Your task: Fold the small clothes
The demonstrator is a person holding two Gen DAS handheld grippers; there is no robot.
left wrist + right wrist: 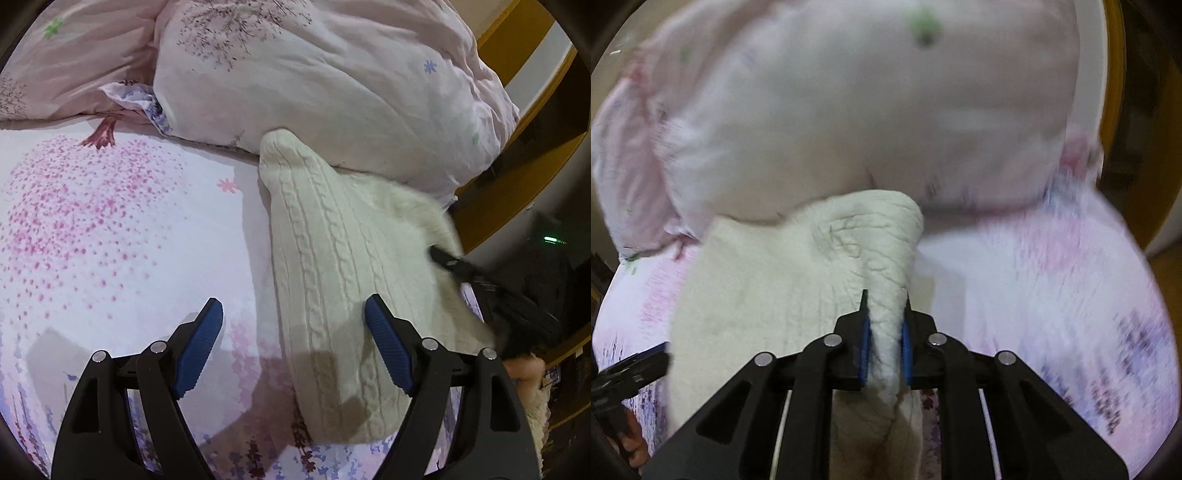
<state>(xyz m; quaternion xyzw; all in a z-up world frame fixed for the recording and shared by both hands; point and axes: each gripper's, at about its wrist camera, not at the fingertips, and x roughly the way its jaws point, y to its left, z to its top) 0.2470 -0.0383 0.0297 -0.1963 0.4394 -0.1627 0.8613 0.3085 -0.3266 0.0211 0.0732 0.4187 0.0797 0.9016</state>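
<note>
A cream cable-knit garment (332, 258) lies on the flowered bed sheet (110, 229), its far end against a quilt. My left gripper (295, 314) is open and empty, hovering over the garment's left edge; its right finger is above the knit, its left finger above the sheet. In the right wrist view my right gripper (885, 306) is shut on a raised fold of the same garment (798, 266), lifting that edge. The right gripper also shows in the left wrist view (461, 266), dark and blurred, at the garment's right edge.
A bunched pale pink quilt (332, 85) fills the far side of the bed, also in the right wrist view (868, 110). A yellow wooden bed frame (517, 177) runs along the right. The left gripper shows at the lower left of the right wrist view (628, 369).
</note>
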